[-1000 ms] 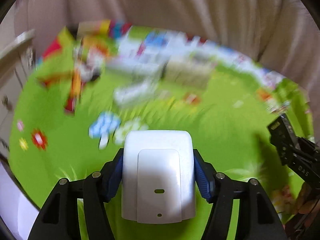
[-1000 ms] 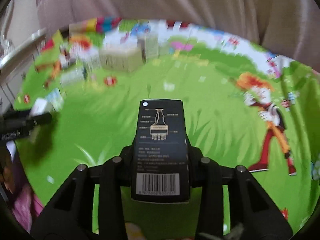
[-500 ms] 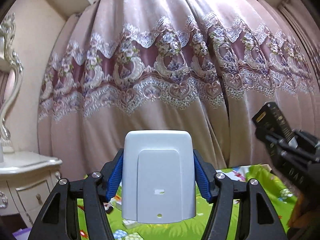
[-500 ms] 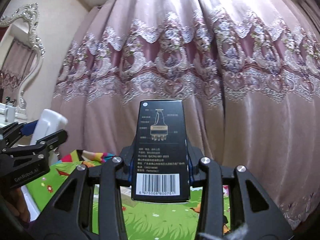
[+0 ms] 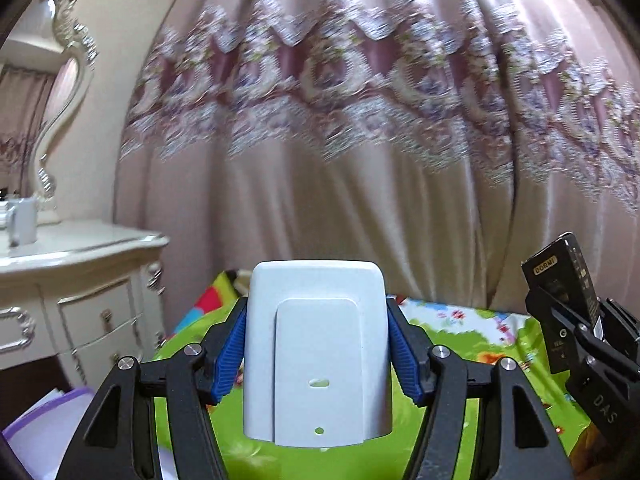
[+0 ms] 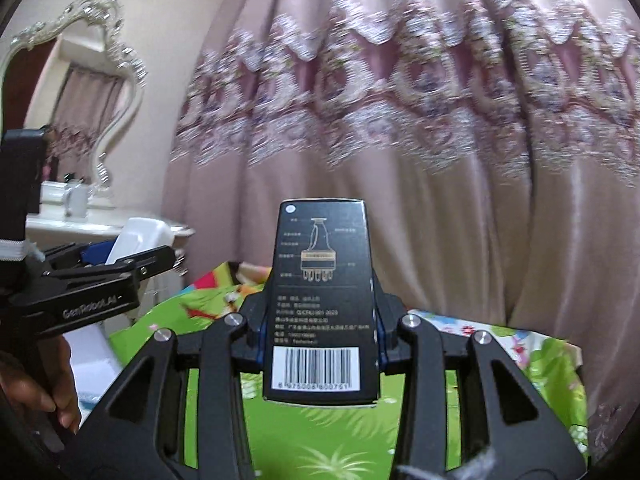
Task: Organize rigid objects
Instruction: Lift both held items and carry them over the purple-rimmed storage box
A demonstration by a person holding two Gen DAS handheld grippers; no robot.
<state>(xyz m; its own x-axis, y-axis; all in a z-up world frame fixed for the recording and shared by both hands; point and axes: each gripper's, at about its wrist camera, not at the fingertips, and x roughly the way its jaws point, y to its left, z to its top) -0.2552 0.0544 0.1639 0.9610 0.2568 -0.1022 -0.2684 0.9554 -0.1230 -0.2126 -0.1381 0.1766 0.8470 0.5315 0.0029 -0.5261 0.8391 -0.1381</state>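
My left gripper [image 5: 316, 344] is shut on a white plastic box [image 5: 316, 352] and holds it up in the air, facing the curtain. My right gripper [image 6: 320, 320] is shut on a black carton [image 6: 320, 300] with a barcode and a line drawing on it, also held in the air. In the left wrist view the right gripper and black carton [image 5: 560, 300] show at the right edge. In the right wrist view the left gripper and white box [image 6: 132, 240] show at the left.
A pink lace-patterned curtain [image 5: 360, 140] fills the background. A white dresser [image 5: 72, 280] with an ornate mirror [image 6: 80, 92] stands at the left. A green cartoon play mat [image 6: 320, 432] lies below. A lilac-rimmed container [image 5: 48, 420] sits at lower left.
Both grippers rose from facing the mat to facing the curtain, then swung left, bringing the dresser and mirror into view. Both keep hold of their boxes.
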